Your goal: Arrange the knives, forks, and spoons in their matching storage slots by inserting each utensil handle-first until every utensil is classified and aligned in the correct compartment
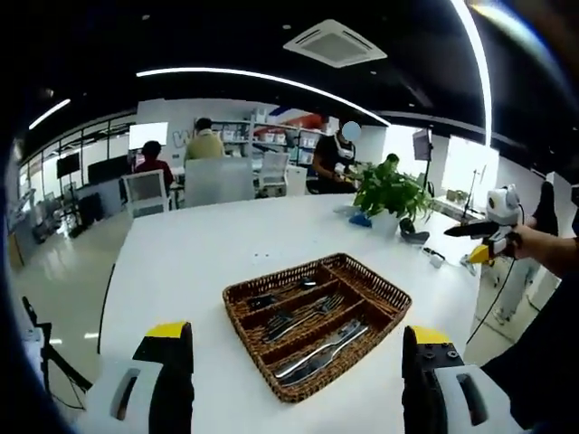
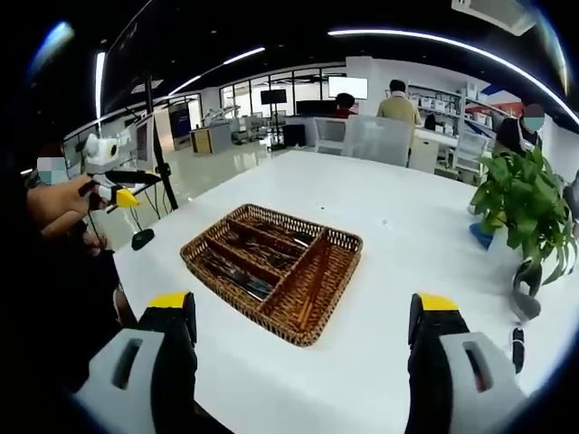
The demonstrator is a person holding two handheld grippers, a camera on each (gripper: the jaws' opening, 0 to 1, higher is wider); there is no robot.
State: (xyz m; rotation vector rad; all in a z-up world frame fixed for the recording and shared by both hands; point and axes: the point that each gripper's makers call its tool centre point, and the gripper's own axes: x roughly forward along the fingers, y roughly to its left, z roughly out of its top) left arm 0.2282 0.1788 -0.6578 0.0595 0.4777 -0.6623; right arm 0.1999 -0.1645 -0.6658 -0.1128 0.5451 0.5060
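A brown wicker cutlery tray (image 1: 262, 366) lies on the white table (image 1: 190, 262), split into long slots and one cross slot. In it lie knives (image 1: 324, 353), forks (image 1: 303, 316) and spoons (image 1: 276, 297). My left gripper (image 1: 296, 333) hovers in front of the tray, open and holding nothing. The right gripper (image 1: 488, 240) shows in a hand at the far right, off the table's edge. In the right gripper view the tray (image 2: 298, 336) holds dark utensils (image 2: 240, 269). My right gripper (image 2: 303, 300) is open and holding nothing. The left gripper (image 2: 113, 185) is held up at the far left.
A potted plant (image 1: 389, 190) (image 2: 525, 203) stands on the table's far right, with a blue item (image 1: 360, 220) and a black object (image 1: 412, 233) beside it. People (image 1: 206, 140) sit at desks and chairs beyond the table. The table's near corner (image 2: 127, 271) is at the left.
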